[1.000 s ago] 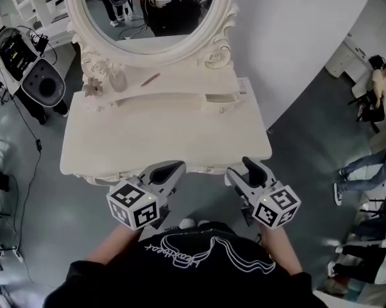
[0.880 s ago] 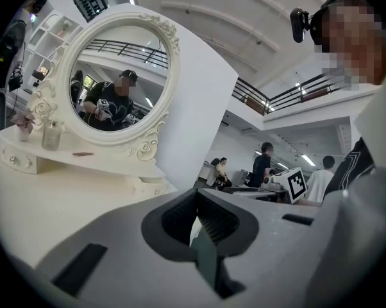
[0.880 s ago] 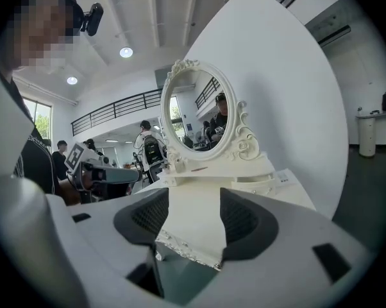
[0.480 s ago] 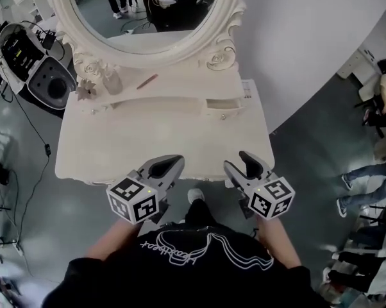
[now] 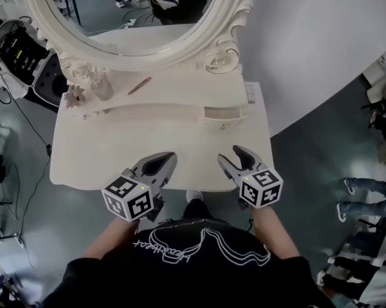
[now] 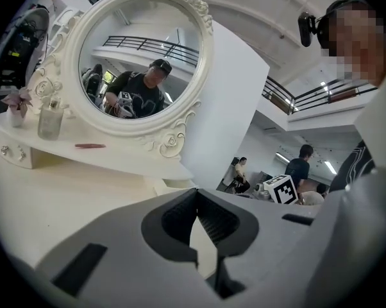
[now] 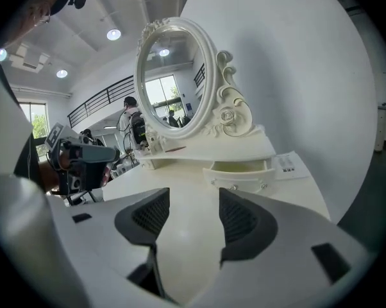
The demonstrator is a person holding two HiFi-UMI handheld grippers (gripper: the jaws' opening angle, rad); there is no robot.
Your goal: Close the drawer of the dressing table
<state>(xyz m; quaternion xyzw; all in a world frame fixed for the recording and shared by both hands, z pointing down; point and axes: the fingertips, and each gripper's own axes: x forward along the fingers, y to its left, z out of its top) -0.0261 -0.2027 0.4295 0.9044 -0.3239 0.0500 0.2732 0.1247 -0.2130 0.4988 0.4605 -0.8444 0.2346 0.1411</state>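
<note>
Both are held empty, well short of the mirror: left tongs closed, right tongs spread wide. The drawer is found ajar beneath the mirror's right side; a square push on its front is advised.

One cream-white wooden dressing table carries one oval mirror in a carved white frame. One small cream drawer stands open. Along the table's back edge: one clear glass bottle, one slim pink stick, one dried flower sprig. One printed paper label lies at the right edge.
</note>
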